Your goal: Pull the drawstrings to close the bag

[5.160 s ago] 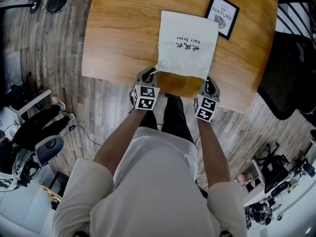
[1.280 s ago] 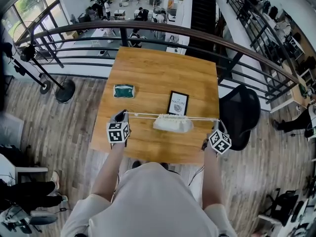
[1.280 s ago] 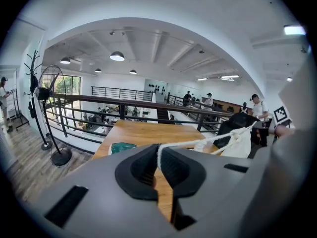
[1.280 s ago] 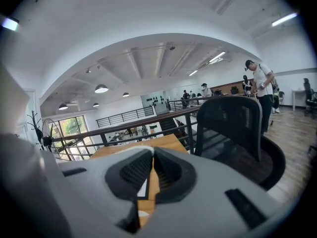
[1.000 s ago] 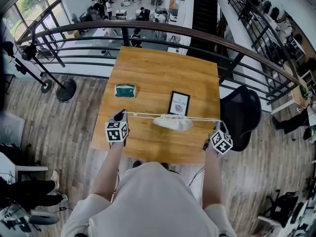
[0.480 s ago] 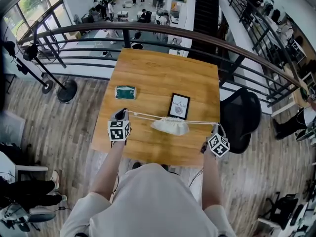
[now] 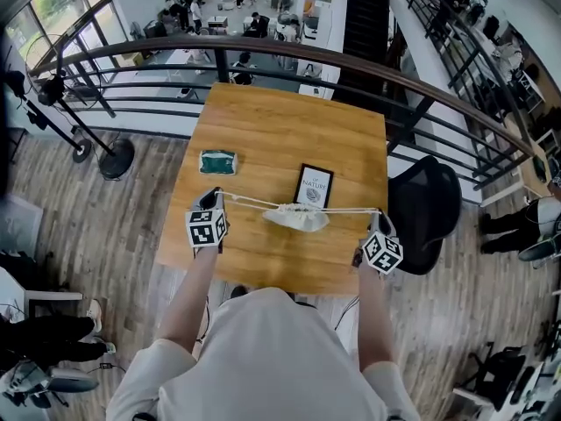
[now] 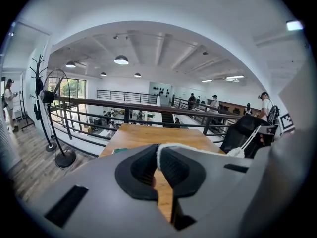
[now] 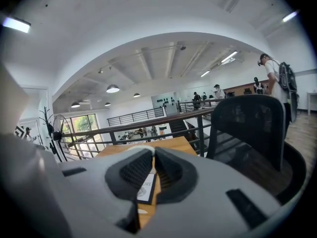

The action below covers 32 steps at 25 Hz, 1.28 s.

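The white drawstring bag (image 7: 296,217) is bunched up small in the middle of a white drawstring (image 7: 250,203) stretched over the wooden table (image 7: 263,130). My left gripper (image 7: 213,197) is shut on the cord's left end, which shows between its pads in the left gripper view (image 8: 158,150). From there the drawstring (image 8: 198,148) runs right to the bag (image 8: 237,152). My right gripper (image 7: 376,217) is shut on the right end. In the right gripper view its jaws (image 9: 151,155) are pressed together, with only a pale bit of cord at their tip.
A framed card (image 7: 313,186) lies just behind the bag and shows between the right jaws (image 9: 144,190). A green pad (image 7: 216,161) sits at the table's left. A black office chair (image 7: 425,209) stands right of the table, a railing (image 7: 263,55) behind it and a lamp stand (image 7: 110,158) on the floor at left.
The bag lay flat and open earlier and is now cinched and lifted. Over the last second the right gripper came inward a little and the cord sags slightly.
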Tool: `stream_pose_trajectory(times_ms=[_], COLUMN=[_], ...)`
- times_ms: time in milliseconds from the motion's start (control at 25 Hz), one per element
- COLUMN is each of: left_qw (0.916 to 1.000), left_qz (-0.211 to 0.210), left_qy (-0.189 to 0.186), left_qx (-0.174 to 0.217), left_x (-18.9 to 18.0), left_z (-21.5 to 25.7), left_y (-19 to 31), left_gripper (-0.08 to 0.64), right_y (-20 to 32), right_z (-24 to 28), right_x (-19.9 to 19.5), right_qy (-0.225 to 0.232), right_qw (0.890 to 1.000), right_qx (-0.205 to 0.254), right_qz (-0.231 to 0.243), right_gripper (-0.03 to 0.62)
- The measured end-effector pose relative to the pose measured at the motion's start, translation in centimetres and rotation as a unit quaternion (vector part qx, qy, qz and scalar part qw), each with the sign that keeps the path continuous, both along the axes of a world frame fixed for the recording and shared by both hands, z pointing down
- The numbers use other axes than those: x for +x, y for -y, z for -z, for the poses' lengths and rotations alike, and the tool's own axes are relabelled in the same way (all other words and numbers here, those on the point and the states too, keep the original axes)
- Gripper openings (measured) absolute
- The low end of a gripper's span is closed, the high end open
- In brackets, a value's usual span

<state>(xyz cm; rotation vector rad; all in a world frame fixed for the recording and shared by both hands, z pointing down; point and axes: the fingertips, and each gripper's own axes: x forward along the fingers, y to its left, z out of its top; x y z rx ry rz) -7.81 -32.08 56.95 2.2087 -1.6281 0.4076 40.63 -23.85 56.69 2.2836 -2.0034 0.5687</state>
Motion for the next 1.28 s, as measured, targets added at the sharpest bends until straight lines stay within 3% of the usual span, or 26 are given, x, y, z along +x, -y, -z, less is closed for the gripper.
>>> stream_pose_trajectory(times_ms=[240, 560, 840, 1280], left_qw=[0.9998, 0.9993, 0.9971, 0.9946], left_qz=[0.016, 0.014, -0.005, -0.044], left_qy=[-0.01, -0.018, -0.022, -0.004], left_qx=[0.009, 0.031, 0.072, 0.094], left_x=[0.4, 2.7, 4.7, 6.7], left_z=[0.4, 2.0, 4.8, 6.5], left_y=[0.2, -1.1, -2.5, -5.6], left_gripper=[-0.006, -0.006, -0.006, -0.006], right_y=[1.2, 1.3, 1.7, 0.3], right_z=[1.0, 2.0, 3.0, 5.0], right_x=[-0.2, -0.1, 0.1, -0.4], right_qy=[-0.006, -0.052, -0.071, -0.133], right_qw=[0.999, 0.995, 0.992, 0.983], right_qx=[0.008, 0.007, 0.007, 0.008], right_qz=[0.035, 0.086, 0.102, 0.13], right_gripper=[0.012, 0.012, 0.012, 0.012])
